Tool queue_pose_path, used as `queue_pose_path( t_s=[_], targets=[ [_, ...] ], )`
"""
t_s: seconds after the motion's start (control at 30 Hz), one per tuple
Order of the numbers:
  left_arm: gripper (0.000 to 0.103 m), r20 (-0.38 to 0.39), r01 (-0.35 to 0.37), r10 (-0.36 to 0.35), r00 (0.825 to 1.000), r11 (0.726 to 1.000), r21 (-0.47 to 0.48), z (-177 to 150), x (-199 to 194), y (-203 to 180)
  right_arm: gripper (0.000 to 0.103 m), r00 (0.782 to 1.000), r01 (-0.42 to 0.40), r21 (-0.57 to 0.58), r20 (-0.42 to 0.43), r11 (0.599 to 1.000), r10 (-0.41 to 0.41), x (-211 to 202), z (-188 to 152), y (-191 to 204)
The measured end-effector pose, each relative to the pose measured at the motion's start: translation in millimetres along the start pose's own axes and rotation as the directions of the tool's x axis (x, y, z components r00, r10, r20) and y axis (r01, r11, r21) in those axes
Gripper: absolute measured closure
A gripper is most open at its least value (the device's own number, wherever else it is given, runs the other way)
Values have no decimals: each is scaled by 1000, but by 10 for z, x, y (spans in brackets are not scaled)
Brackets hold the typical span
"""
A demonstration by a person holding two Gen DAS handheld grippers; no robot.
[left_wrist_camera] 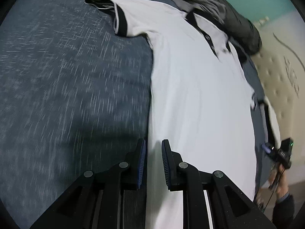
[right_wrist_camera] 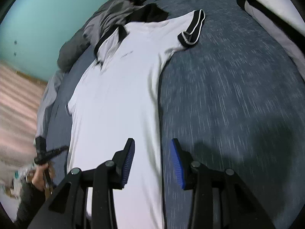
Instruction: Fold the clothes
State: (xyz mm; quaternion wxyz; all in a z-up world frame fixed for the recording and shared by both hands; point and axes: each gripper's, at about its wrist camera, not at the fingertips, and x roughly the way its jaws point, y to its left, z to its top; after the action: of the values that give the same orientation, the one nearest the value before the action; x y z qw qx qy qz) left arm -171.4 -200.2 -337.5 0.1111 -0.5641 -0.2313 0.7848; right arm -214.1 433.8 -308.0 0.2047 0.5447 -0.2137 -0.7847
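**White polo shirt lying flat on a blue bed**

Dark blue bedding (left_wrist_camera: 66, 85) with short pale flecks covers the bed and fills most of both wrist views. Behind the bed stands a teal wall (right_wrist_camera: 53, 15). Beside the bed, the right wrist view shows a floor (right_wrist_camera: 17, 99) with pale pinkish stripes, while the left wrist view shows a cream surface with dark markings on the other side. At the far end of the bed lies a crumpled grey blanket (left_wrist_camera: 225, 9). A white pillow (right_wrist_camera: 270, 3) with a dark edge sits in the upper right corner of the right wrist view.

A white polo shirt (left_wrist_camera: 200, 99) lies spread on the bedding, front side up, its collar pointing away from the cameras and touching the grey blanket. The collar and the button strip are black, and both short sleeves end in black cuffs with a white stripe. One sleeve (left_wrist_camera: 114, 13) is stretched out to the side; the other sleeve (right_wrist_camera: 190, 30) is slightly folded at its end. The body of the shirt looks smooth, with few wrinkles.

The left gripper (left_wrist_camera: 153, 164) is held over the near left edge of the shirt, with a narrow gap between its fingers and nothing between them. The right gripper (right_wrist_camera: 152, 164) is held over the near right edge, its fingers wide apart and holding nothing.
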Motion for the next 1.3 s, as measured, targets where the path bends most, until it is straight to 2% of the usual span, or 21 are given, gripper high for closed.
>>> queue_pose_path(
  t_s=[0.2, 0.3, 0.33, 0.4, 0.47, 0.5, 0.6, 0.63, 0.7, 0.8, 1.0, 1.1, 1.17, 1.23, 1.3],
  targets=[
    [84, 48, 44, -42, 998, 998, -42, 117, 225, 142, 64, 999, -27, 71, 35, 997, 25, 189, 467, -172],
    [86, 70, 53, -51, 996, 998, -27, 195, 397, 33, 64, 999, -15, 73, 30, 997, 13, 359, 635, -173],
    [88, 73, 54, -52, 996, 998, -24, 193, 394, 34, 64, 999, -13, 76, 31, 997, 11, 394, 671, -173],
    [100, 80, 56, -55, 995, 998, -18, 190, 389, 37, 64, 1000, -8, 85, 28, 996, 6, 492, 730, -168],
    [100, 86, 58, -57, 995, 998, -12, 187, 383, 40, 65, 1000, -4, 83, 18, 997, 3, 608, 772, -152],
    [100, 89, 59, -58, 994, 998, -8, 186, 380, 41, 70, 1000, -3, 77, 13, 997, 2, 649, 781, -138],
    [101, 100, 62, -61, 993, 998, 0, 175, 359, 53, 95, 1000, 13, 49, 7, 999, -13, 710, 792, -82],
    [101, 105, 62, -62, 993, 998, 1, 161, 327, 72, 99, 1000, 24, 39, 7, 999, -24, 718, 793, -63],
    [101, 114, 62, -62, 992, 998, 2, 138, 279, 105, 100, 999, 28, 40, 20, 999, -29, 690, 797, -65],
    [101, 121, 60, -59, 991, 998, -9, 137, 283, 126, 100, 997, 50, 60, 62, 997, -54, 566, 822, -143],
    [101, 134, 57, -53, 990, 998, -32, 135, 293, 168, 100, 993, 114, 37, 31, 993, -115, 600, 795, -213],
    [101, 139, 53, -48, 989, 998, -29, 175, 348, 107, 100, 994, 102, 52, 33, 993, -104, 614, 836, -250],
    [101, 147, 54, -50, 988, 998, -28, 172, 357, 99, 95, 995, 84, 79, 54, 993, -88, 587, 872, -299],
    [101, 156, 57, -52, 986, 998, -29, 163, 367, 98, 82, 995, 65, 104, 75, 992, -73, 561, 908, -348],
    [101, 166, 60, -55, 985, 998, -28, 140, 385, 105, 74, 994, 45, 130, 96, 991, -57, 534, 944, -397]
  ],
)
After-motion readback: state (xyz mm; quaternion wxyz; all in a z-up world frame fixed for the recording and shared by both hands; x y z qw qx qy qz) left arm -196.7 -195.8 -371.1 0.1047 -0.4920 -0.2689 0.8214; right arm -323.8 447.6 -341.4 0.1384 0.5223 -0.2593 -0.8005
